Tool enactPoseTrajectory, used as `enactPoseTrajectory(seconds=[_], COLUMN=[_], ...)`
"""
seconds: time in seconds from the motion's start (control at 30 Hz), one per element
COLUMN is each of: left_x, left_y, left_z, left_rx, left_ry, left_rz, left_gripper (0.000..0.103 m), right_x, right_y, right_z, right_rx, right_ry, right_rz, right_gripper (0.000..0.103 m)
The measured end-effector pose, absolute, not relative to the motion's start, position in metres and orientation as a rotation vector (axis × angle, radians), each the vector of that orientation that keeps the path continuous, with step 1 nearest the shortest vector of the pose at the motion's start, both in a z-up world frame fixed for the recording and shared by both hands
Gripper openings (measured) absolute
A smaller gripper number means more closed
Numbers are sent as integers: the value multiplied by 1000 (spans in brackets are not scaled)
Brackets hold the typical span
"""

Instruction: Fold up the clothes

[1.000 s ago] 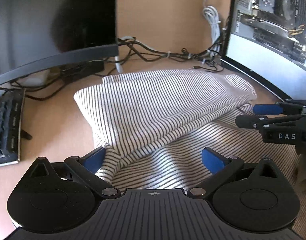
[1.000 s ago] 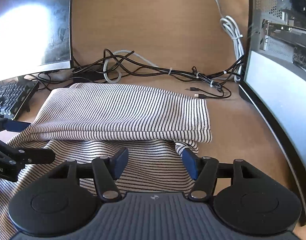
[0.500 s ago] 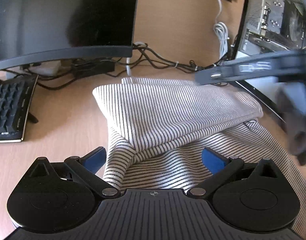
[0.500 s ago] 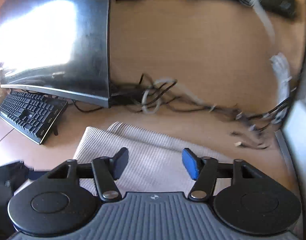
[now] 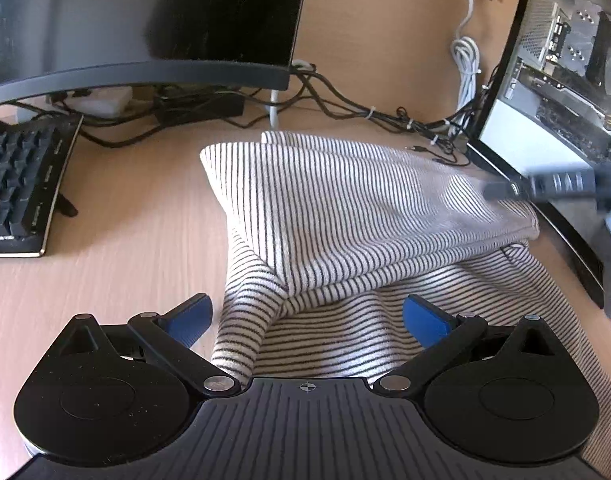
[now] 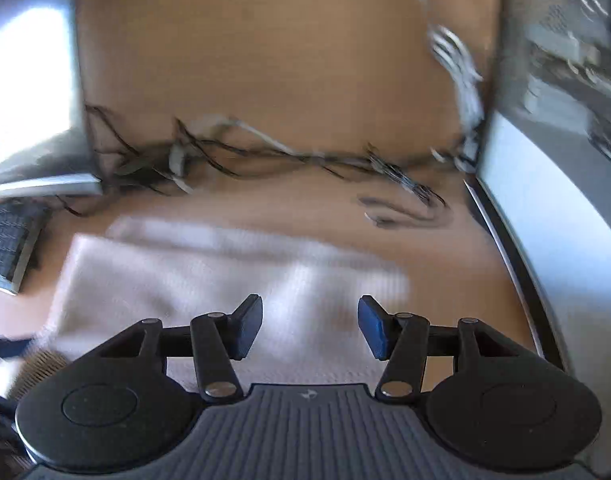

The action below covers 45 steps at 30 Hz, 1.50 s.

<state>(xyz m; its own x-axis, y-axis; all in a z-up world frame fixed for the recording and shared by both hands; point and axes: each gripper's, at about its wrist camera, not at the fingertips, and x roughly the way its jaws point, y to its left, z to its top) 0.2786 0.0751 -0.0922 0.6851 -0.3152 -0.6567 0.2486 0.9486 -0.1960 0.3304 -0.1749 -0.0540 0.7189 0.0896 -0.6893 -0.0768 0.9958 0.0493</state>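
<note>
Honestly, I am worrying that my right gripper (image 6: 309, 328), spread wide and holding nothing over the blurred fold, is risking dragging the striped garment (image 5: 345, 216) lying mid-frame on the desk (image 5: 137, 248), while my left gripper (image 5: 307, 320) is hovering equally spread at its loose lower layer.

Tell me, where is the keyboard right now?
In the left wrist view the keyboard sits at the far left edge of the desk, under the dark monitor and left of the striped garment.
</note>
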Motion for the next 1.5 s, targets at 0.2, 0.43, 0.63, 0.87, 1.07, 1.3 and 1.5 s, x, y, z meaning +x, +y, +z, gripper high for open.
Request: enactPoseTrajectory(seconds=[0.2,0.43,0.63,0.87,1.07,1.3,1.5], left_x=[293,348,369,338,324,319,312], left_y=[85,85,87,120,145,167,171], left_z=[-75,-57,-60,-54,-58,-37,-8], left_rx=[-155,-157,-156,-242,-321,-374,-393], left_ry=[787,784,822,846,863,810,752], left_rz=[-328,-327,-287,-244,-168,-189,-272], left_gripper=[103,103,103,103,103,103,103], right_x=[331,367,444,487,462,397,310], right_y=[-189,-181,-141,-117,-94,-112,-129], right_z=[-68,-31,-41,-74,-68,-1,19], right_rx=[42,50,-2,78,-112,-66,-20], right_ry=[812,735,799,1002,929,816,842], right_rz=[87,186,364,542,553,605,641], right_gripper=[57,45,45,27,2,2,2])
